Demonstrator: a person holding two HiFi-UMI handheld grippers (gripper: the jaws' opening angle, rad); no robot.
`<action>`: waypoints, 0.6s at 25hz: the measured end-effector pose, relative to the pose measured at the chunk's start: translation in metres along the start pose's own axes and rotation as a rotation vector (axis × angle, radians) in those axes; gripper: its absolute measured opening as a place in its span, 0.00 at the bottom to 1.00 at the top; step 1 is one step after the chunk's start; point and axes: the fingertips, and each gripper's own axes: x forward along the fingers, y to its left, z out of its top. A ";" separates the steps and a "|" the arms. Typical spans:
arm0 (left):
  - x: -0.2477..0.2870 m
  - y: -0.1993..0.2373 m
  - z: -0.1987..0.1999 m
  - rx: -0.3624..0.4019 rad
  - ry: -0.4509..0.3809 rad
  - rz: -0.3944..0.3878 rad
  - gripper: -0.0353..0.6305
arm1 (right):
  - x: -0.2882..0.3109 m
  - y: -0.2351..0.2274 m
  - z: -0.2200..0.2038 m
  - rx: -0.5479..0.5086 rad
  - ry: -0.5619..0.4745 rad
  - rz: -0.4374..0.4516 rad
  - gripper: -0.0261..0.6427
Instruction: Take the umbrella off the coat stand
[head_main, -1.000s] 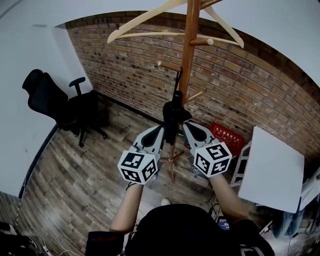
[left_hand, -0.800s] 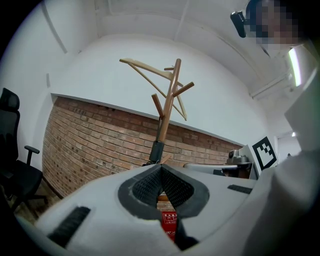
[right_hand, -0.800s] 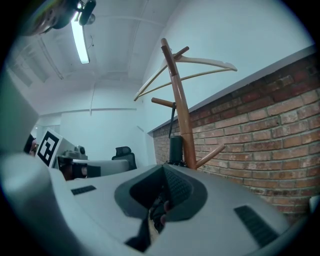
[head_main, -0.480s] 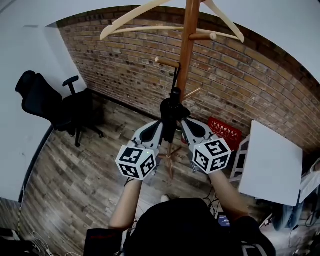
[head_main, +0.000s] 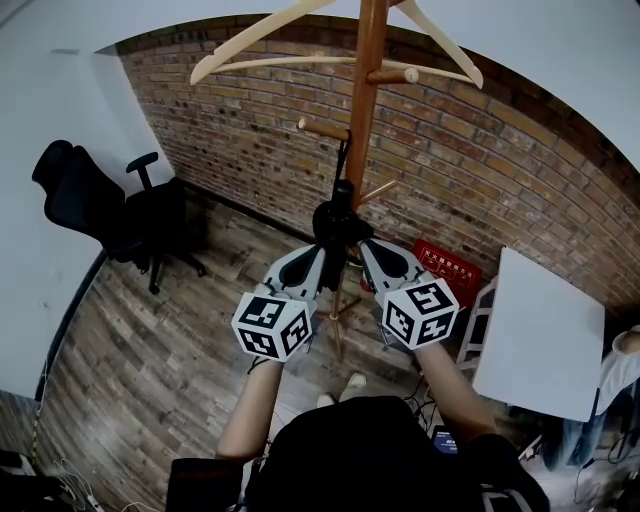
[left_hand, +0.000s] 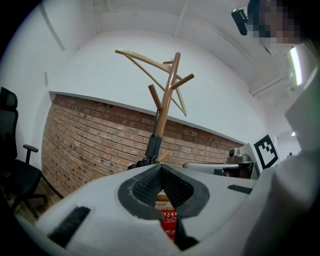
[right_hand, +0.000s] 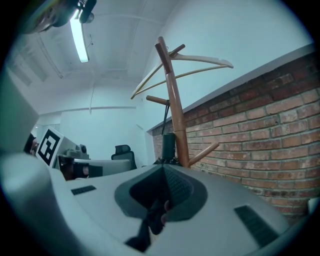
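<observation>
**Folded umbrella hangs by its strap, both grippers closed on either side of it**

The black folded umbrella (head_main: 338, 225) hangs from a thin strap looped over a low peg (head_main: 322, 129) of the wooden coat stand (head_main: 366, 100), just in front of the pole. It looks light. It probably has a stiff shaft and a hard cylindrical handle at the top, with loose, slick fabric bunched below. The fabric would likely slide or crumple under the pads, so the handle is the safer place to take hold. The strap has to rise along the up-slanting peg and clear its tip before the umbrella comes free.

The head view shows the layout: the left gripper (head_main: 320, 256) and right gripper (head_main: 364, 247) flank the umbrella body closely. It does not show whether either one touches it.

The gripper views show what the head view cannot. The left gripper's jaws meet at their tips with nothing between them, and only a red crate (left_hand: 169, 220) shows through the gap behind. The right gripper's tips also meet. Something dark sits low in its gap, and I cannot tell what it is. In both views the umbrella's handle stands just beyond the tips.
</observation>
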 end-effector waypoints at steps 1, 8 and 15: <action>0.001 0.000 0.000 -0.001 -0.002 0.005 0.08 | 0.000 -0.002 0.000 0.000 0.002 0.006 0.08; 0.015 -0.002 0.004 0.001 -0.019 0.040 0.08 | 0.004 -0.018 0.005 -0.010 -0.001 0.037 0.08; 0.022 0.000 0.004 0.000 -0.025 0.065 0.08 | 0.007 -0.028 0.011 -0.023 -0.004 0.063 0.08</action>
